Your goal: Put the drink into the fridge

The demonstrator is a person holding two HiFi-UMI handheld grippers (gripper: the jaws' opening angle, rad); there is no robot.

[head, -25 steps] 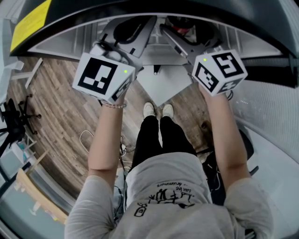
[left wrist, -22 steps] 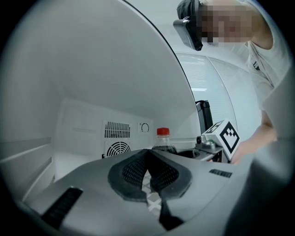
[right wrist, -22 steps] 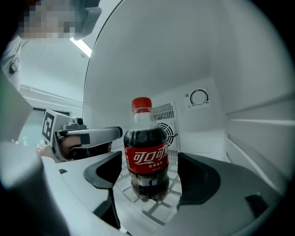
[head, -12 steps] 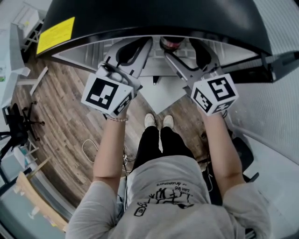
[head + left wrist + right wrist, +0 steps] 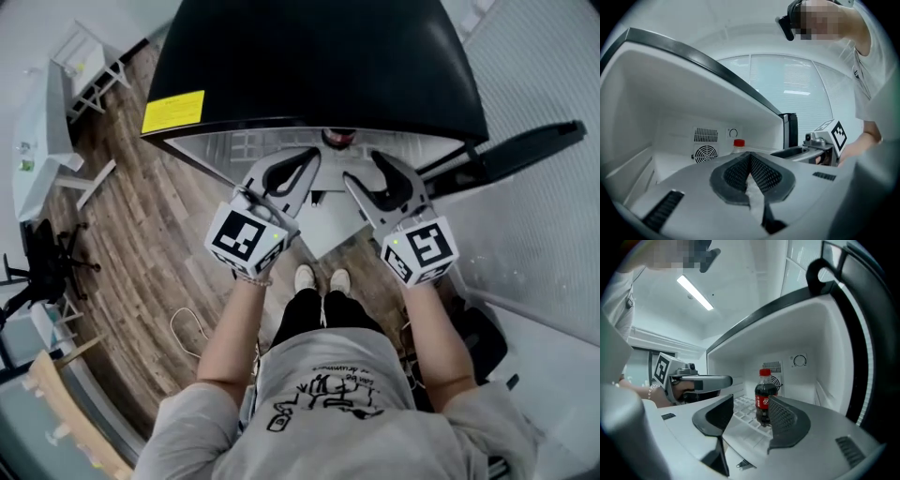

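Drink bottle (image 5: 338,138), in the head view, shows only its red cap under the front edge of the black fridge (image 5: 319,66) top, inside the open compartment. The fridge door (image 5: 525,150) stands swung out at the right. Both grippers are at the opening: the left gripper (image 5: 302,167) and the right gripper (image 5: 373,174) point in from either side of the bottle, well apart from each other.

Left gripper view: its 2 jaws are pressed together with nothing between them. The bottle's cap and shoulder rise just behind the tips, beside a round fan grille (image 5: 705,153) on the back wall.

Right gripper view: the jaws stand apart and are closing, with no pad touching anything. The bottle stands upright on the wire shelf (image 5: 743,409), back from its front edge and beyond the jaw tips. A dial (image 5: 800,361) sits above on the back wall.
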